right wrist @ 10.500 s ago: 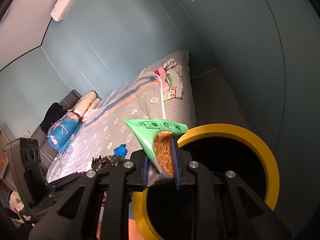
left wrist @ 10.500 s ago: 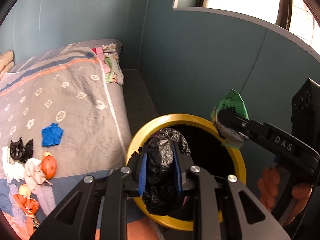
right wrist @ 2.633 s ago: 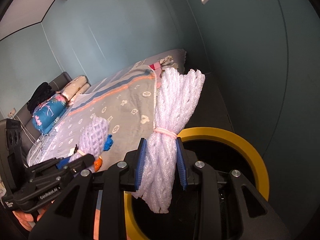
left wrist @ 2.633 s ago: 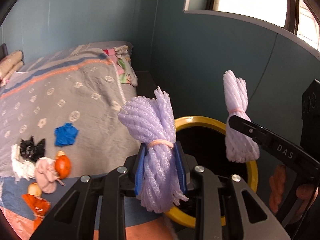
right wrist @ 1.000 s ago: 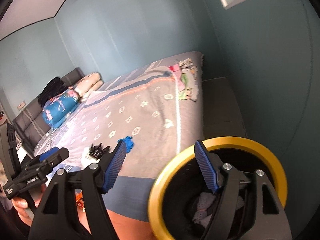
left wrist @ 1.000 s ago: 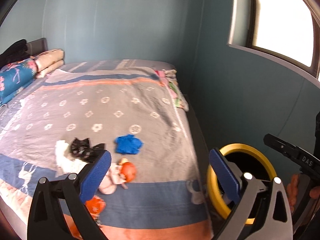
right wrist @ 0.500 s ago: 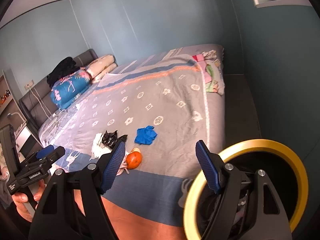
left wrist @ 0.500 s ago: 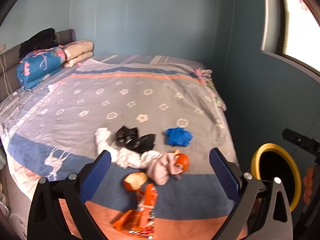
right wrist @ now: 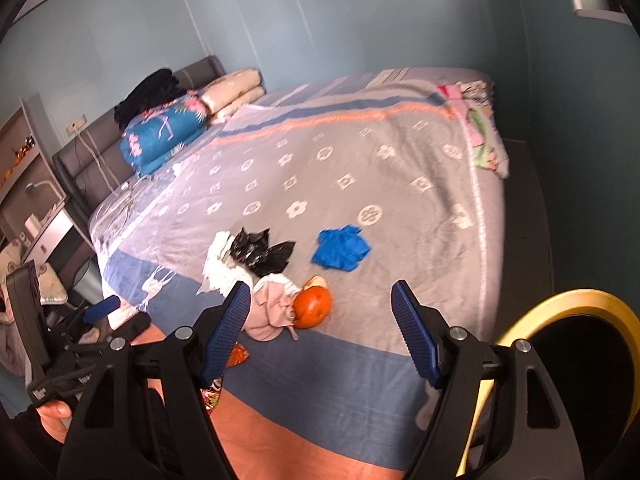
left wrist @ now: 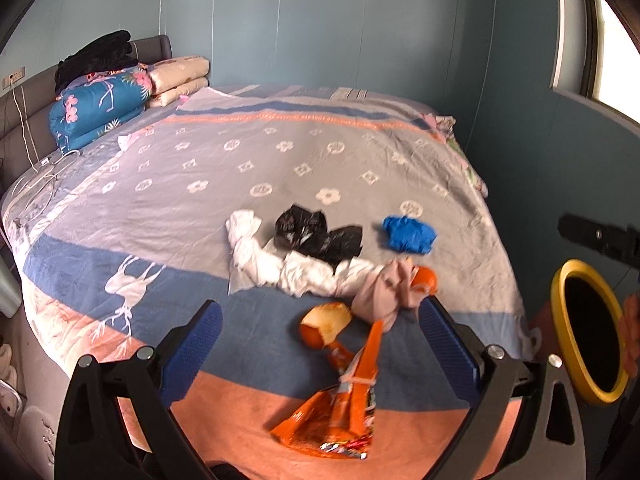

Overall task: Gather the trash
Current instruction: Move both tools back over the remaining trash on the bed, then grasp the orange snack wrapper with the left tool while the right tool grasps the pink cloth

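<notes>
Trash lies on the bed: white crumpled tissue, a black plastic bag, a blue glove, a pink cloth, an orange, an orange peel piece and an orange snack wrapper. The yellow-rimmed bin stands beside the bed at the right. My left gripper is open and empty above the wrapper. My right gripper is open and empty near the orange, with the blue glove beyond it.
The bed has a grey patterned cover. Folded quilts and pillows lie at its head, folded clothes at the far corner. Blue walls stand close to the right; the bin's rim sits at my lower right.
Both grippers let the foam net bundles go into the bin, opened, and swung left toward the trash on the bed; the bin has slid to the right edge of both views.
</notes>
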